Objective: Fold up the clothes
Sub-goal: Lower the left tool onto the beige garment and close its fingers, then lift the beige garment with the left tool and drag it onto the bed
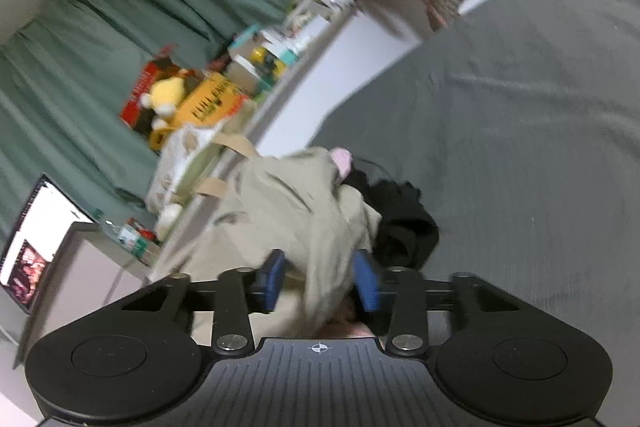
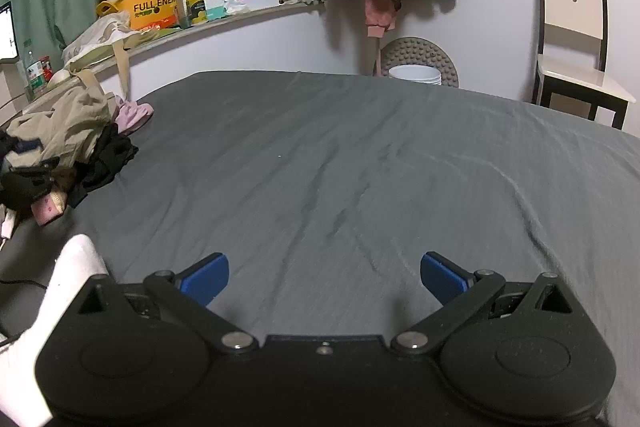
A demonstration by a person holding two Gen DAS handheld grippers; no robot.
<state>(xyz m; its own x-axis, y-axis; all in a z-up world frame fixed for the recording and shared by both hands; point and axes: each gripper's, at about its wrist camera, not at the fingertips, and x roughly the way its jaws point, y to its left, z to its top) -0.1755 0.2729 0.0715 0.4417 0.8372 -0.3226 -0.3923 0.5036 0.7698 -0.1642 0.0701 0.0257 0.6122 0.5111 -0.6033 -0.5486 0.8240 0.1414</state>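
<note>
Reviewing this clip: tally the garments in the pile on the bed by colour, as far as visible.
Beige garment, in the left gripper: 1
Black garment: 1
Pink garments: 2
Total: 4 visible; more may be hidden.

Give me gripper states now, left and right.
Left gripper: closed on the crumpled beige cotton garment.
Right gripper: open, empty, over the dark grey bedsheet.

left gripper (image 1: 320,277): tilted, jaws partly closed, pinching cloth | right gripper (image 2: 324,277): level, jaws spread wide, empty
</note>
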